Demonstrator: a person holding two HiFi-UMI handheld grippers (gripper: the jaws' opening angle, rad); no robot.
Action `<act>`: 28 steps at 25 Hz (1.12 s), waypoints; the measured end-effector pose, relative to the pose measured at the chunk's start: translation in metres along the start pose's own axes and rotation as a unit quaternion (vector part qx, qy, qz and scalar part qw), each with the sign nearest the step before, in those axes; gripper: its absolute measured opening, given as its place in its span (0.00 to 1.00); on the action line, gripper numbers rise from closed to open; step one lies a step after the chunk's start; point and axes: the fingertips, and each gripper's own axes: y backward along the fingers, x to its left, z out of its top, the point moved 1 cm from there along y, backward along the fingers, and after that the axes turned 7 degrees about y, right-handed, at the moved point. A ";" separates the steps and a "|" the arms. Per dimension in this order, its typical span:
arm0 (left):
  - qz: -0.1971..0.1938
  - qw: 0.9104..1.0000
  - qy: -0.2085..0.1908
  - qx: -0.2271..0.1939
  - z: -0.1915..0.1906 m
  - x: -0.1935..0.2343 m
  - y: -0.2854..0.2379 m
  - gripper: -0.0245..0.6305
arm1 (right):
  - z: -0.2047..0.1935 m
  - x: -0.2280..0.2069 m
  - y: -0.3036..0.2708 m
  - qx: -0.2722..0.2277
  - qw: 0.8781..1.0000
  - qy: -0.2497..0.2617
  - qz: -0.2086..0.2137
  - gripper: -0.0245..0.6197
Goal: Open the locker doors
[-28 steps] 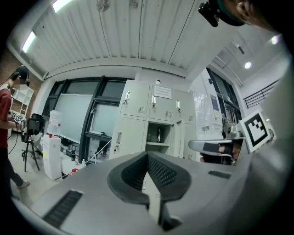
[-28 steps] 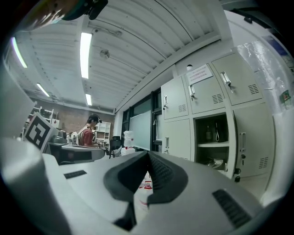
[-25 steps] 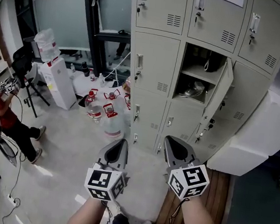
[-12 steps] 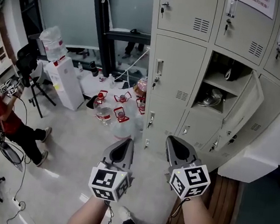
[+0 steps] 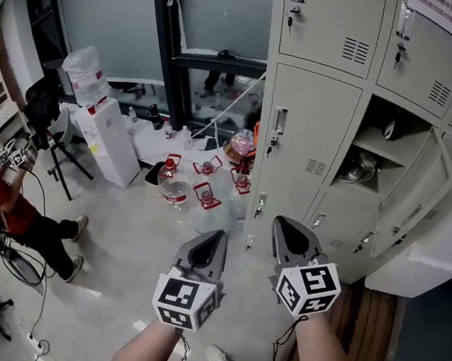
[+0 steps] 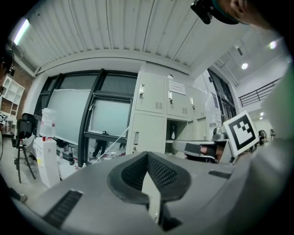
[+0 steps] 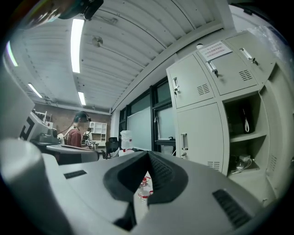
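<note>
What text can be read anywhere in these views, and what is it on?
No text here can be read for certain.
Paper notice on a top locker door: red and dark print, too blurred to read.
Red labels on the water bottles on the floor: too small to read.
Marker cubes: black-and-white square patterns only, no letters or numbers.

The left gripper, closed and empty, faces the lockers
</note>
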 end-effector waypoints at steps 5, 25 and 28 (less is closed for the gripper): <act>-0.009 1.000 0.002 0.003 0.003 0.027 -0.008 0.04 | 0.000 0.011 -0.032 0.005 1.000 -0.001 -0.003 0.04; -0.020 0.999 0.022 0.013 0.009 0.103 -0.105 0.04 | -0.018 -0.056 -0.155 0.020 0.999 0.005 -0.043 0.04; -0.022 0.999 0.024 0.011 0.013 0.116 -0.138 0.04 | -0.023 -0.078 -0.183 0.019 0.999 0.001 -0.051 0.04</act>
